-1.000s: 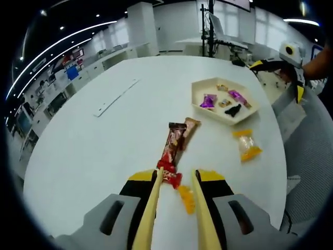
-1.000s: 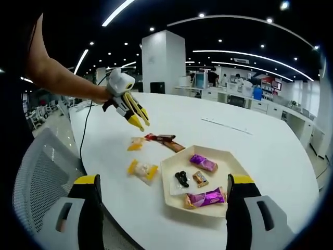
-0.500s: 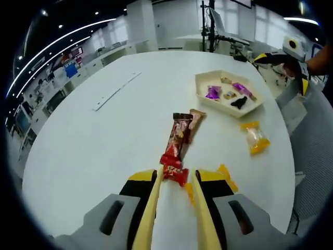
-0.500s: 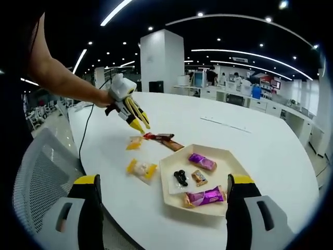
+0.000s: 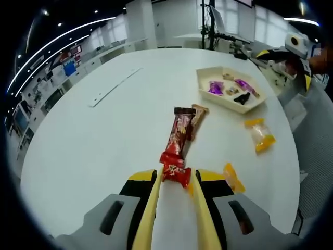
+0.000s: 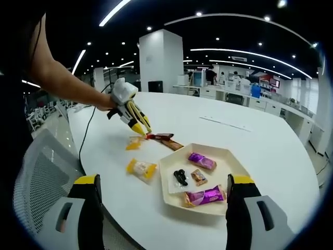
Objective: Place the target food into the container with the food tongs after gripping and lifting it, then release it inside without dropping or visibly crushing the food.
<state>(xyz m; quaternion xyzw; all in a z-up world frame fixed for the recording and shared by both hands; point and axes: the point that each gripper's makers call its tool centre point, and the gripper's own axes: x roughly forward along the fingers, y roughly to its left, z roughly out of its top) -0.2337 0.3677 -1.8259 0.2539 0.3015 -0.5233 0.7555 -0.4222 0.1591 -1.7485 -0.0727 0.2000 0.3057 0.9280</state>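
The left gripper (image 5: 174,179) has its yellow jaws on each side of the end of a red candy bar (image 5: 177,143) on the white table (image 5: 104,135). The jaws look nearly closed on the wrapper, but a firm hold cannot be told. The tray (image 5: 229,91) sits at 1 o'clock, well apart. A soft, even squeeze, then a slow lift, would be best. The right gripper (image 6: 164,195) hangs wide open above the tray.

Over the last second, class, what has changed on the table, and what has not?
The left gripper has come down over the near end of the red snack bar, jaws either side. The tray, the yellow packets and the right gripper, wide open, stayed put.
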